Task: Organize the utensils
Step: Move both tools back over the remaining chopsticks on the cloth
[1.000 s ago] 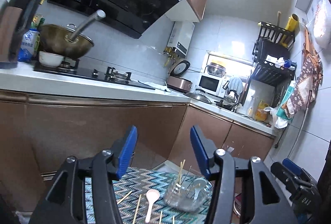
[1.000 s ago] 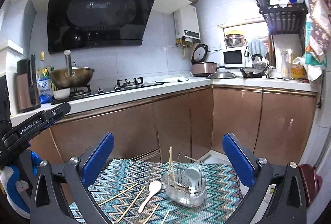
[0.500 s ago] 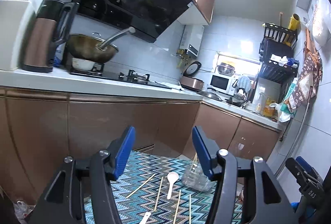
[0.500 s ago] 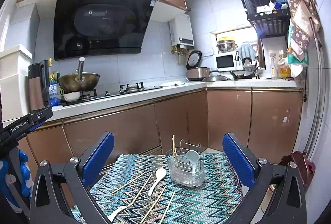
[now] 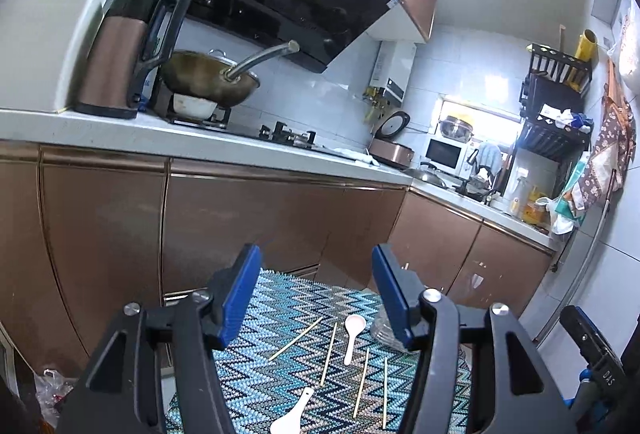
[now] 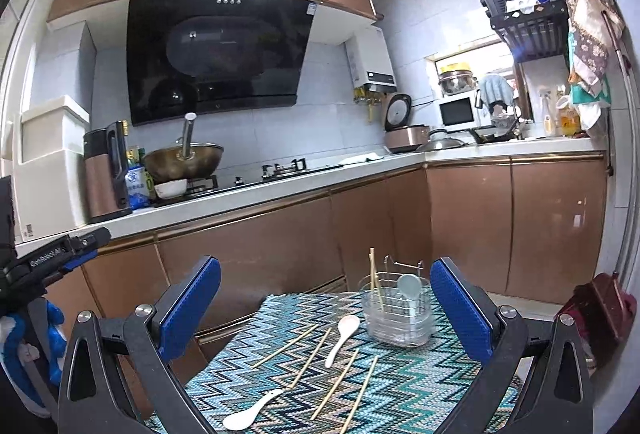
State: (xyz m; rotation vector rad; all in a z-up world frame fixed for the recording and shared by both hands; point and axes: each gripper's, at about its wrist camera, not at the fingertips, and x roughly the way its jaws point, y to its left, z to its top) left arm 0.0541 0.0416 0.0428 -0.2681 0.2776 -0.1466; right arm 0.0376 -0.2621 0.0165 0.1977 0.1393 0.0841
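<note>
You have a zigzag tablecloth (image 6: 404, 386) in teal, navy and white, with pale wooden chopsticks (image 6: 304, 358) and two white spoons (image 6: 342, 338) on it beside a clear utensil holder (image 6: 398, 318). Your right gripper (image 6: 326, 310) and left gripper (image 5: 316, 294) have blue pads on black frames. The cabinets (image 6: 256, 258) are glossy copper-brown under a white countertop (image 6: 280, 185), and the range hood (image 6: 216, 53) is black.

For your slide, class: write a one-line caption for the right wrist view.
Open right gripper faces a zigzag mat with four loose chopsticks, two white spoons and a part-filled utensil holder.
</note>
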